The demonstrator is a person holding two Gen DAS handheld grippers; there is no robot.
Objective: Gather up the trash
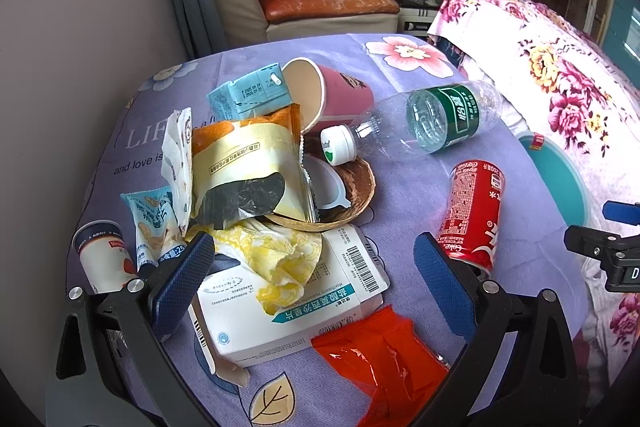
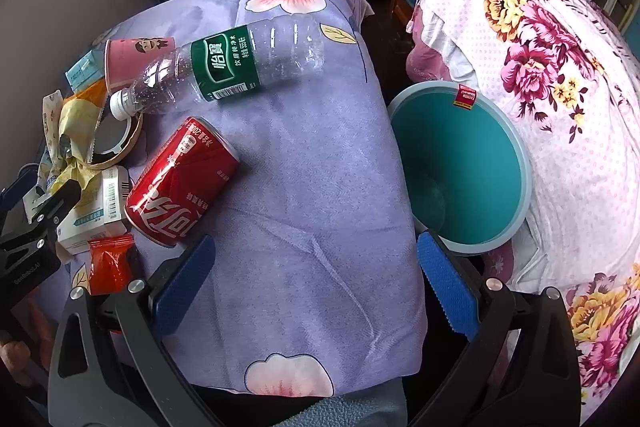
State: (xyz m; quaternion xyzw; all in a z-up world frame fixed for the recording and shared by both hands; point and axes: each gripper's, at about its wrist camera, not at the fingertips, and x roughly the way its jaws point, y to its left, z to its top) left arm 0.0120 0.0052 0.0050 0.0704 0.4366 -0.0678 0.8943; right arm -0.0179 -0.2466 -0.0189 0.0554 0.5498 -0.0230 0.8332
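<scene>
We see a purple cloth (image 2: 312, 187) with trash on it. A teal bin (image 2: 460, 179) stands just beside it, on the right. The bottle (image 2: 224, 67) lies flat, its cap toward the pile on the left. The red can (image 2: 180, 183) lies on its side, near the bottle. Our left claw (image 1: 316, 279) is wide apart over the white box (image 1: 288, 307). Our right claw (image 2: 316, 279) is wide apart too, holding nothing.
</scene>
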